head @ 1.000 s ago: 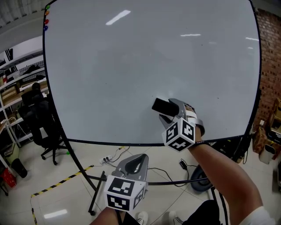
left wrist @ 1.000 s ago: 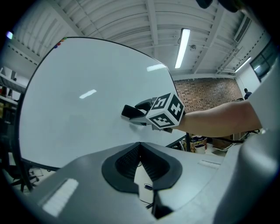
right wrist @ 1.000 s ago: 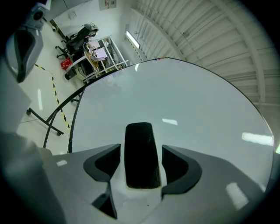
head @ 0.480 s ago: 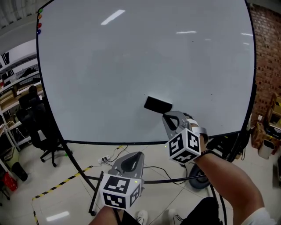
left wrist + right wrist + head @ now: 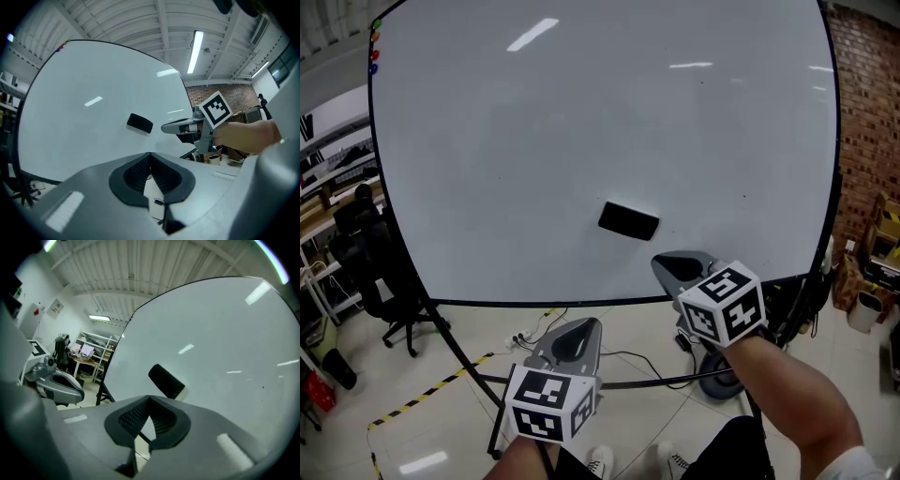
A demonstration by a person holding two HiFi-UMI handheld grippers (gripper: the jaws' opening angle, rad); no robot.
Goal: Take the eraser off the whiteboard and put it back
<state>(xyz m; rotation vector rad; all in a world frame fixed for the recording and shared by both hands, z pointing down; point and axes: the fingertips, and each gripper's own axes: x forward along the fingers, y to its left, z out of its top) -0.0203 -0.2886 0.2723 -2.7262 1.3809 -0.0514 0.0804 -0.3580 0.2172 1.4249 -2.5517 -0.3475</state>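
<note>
A black eraser (image 5: pixel 628 222) sticks to the whiteboard (image 5: pixel 534 141), low and right of centre; it also shows in the left gripper view as the eraser (image 5: pixel 139 123) and in the right gripper view as the eraser (image 5: pixel 166 381). My right gripper (image 5: pixel 662 266) hangs just below and to the right of it, clear of the board, shut and empty. From the left it appears as the right gripper (image 5: pixel 164 127), level with the eraser. My left gripper (image 5: pixel 585 326) is lower, in front of the board's bottom edge, jaws together with nothing between them.
The board stands on a dark frame with legs (image 5: pixel 459 347) reaching toward me. Cables (image 5: pixel 544 333) and yellow-black floor tape (image 5: pixel 431 386) lie below. An office chair (image 5: pixel 380 272) is at the left, a brick wall (image 5: pixel 867 122) at the right. Coloured magnets (image 5: pixel 373 47) sit at the board's top-left corner.
The right gripper, which was at the eraser with its jaws apart, has left it on the board, closed, rolled, and pulled back down and to the right. The left gripper stayed put.
</note>
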